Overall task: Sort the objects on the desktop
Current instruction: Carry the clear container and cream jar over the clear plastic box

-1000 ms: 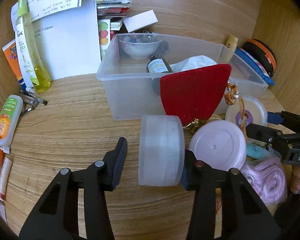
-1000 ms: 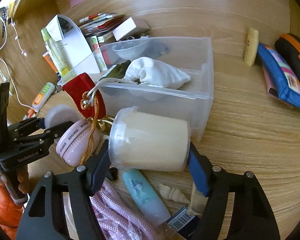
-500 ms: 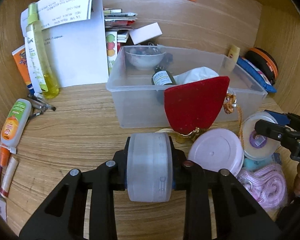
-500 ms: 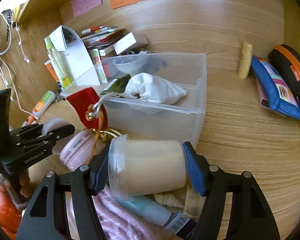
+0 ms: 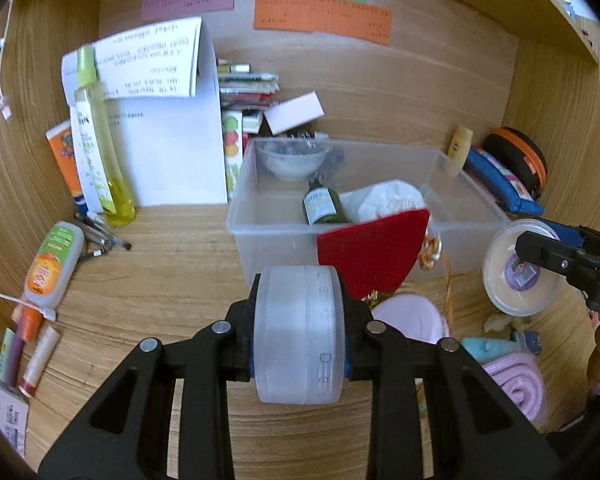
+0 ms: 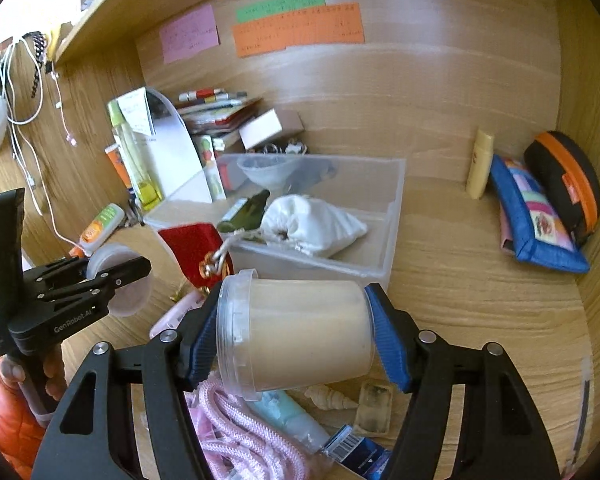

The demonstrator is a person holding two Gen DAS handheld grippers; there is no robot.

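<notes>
My left gripper (image 5: 300,336) is shut on a frosted white round jar (image 5: 300,334) and holds it above the desk, in front of the clear plastic bin (image 5: 260,240). It also shows in the right wrist view (image 6: 116,278). My right gripper (image 6: 296,344) is shut on a clear tub of cream-coloured paste (image 6: 296,340), lifted to the right of the bin (image 6: 392,240); the tub shows in the left wrist view (image 5: 520,268). The bin holds a white bowl (image 5: 294,158), a dark green bottle (image 5: 322,206) and a white cloth pouch (image 5: 384,200).
A red pouch (image 5: 372,256) leans on the bin's front. Below lie a pink round case (image 5: 408,316), pink rope (image 6: 228,436), a light blue tube (image 6: 288,416) and shells. A yellow spray bottle (image 5: 100,144), papers and tubes stand left. Blue and orange cases (image 6: 540,216) lie right.
My left gripper closed on the frosted jar and lifted it. My right gripper rose with the cream tub. Both views pulled back and up from the desk.
</notes>
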